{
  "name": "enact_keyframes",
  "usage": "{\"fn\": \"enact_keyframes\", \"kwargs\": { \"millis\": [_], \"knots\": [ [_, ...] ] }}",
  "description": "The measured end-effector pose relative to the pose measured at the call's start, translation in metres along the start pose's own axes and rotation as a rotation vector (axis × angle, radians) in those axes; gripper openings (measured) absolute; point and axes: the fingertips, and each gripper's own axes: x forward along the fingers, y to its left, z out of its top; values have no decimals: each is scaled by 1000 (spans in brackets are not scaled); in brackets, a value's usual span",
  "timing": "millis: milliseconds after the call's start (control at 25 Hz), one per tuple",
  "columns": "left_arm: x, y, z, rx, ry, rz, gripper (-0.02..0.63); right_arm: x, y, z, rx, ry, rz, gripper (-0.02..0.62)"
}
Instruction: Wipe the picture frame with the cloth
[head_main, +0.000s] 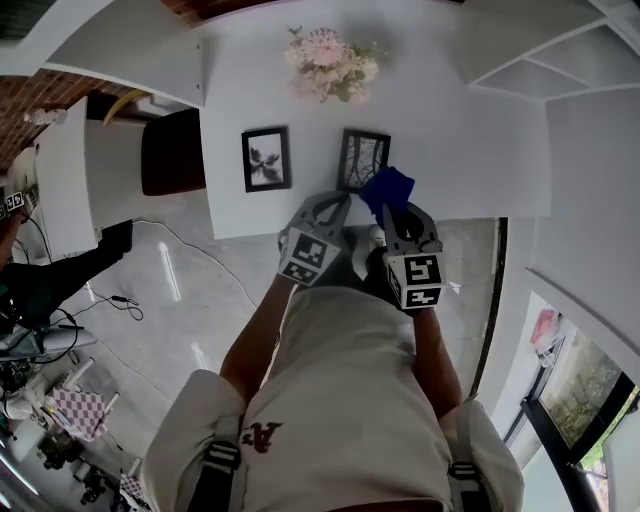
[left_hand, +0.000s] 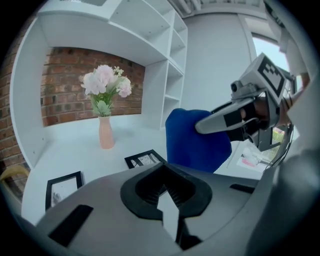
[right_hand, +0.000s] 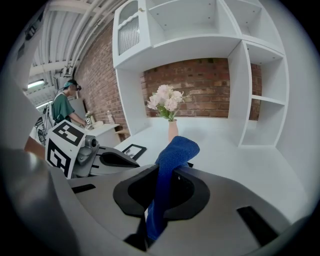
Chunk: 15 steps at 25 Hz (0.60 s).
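Two black picture frames lie on the white table: a left frame and a right frame. My right gripper is shut on a blue cloth, which hangs over the right frame's near right corner. The cloth sticks up out of the jaws in the right gripper view. My left gripper is shut and holds nothing, just short of the right frame's near edge. From the left gripper I see the right frame ahead, the left frame and the cloth.
A pink vase of flowers stands at the table's back, before a brick wall. White shelves rise on the right. A dark chair is left of the table. A person in green works at a far bench.
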Motion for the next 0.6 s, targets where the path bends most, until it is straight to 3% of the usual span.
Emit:
{"fn": "enact_keyframes", "kwargs": {
  "millis": [600],
  "knots": [
    [40, 25, -52, 52, 163, -51, 0, 51, 18, -24, -4, 106, 30, 28]
  ]
}}
